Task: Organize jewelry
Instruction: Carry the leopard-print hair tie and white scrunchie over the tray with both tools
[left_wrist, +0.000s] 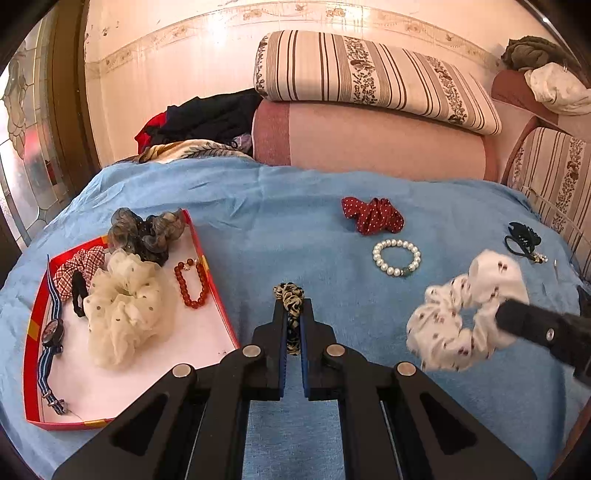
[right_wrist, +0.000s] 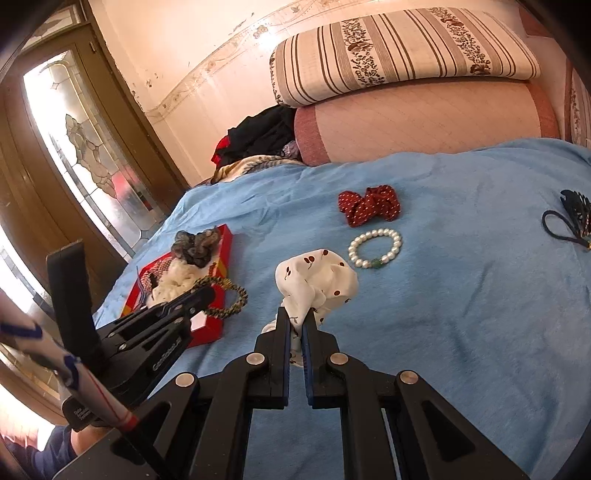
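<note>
We've got both grippers busy here: the left gripper (left_wrist: 293, 306) has its jaws pinched tight on a leopard-print scrunchie (left_wrist: 290, 295), held just off the right edge of the red tray (left_wrist: 221, 314) near the blanket's left side. Over on the right, the right gripper (right_wrist: 297, 321) is clamped on a white cherry-print scrunchie (right_wrist: 317, 280), lifted above the middle of the blue blanket (right_wrist: 461, 314). We see the left tool angled low from the left in the right wrist view; the white lettering on its body is too blurred to read. The pearl bracelet (left_wrist: 396, 257) and the red dotted scrunchie (left_wrist: 373, 215) lie just beyond, mid-blanket, and a dark hair clip (left_wrist: 522, 238) sits near the right edge.
</note>
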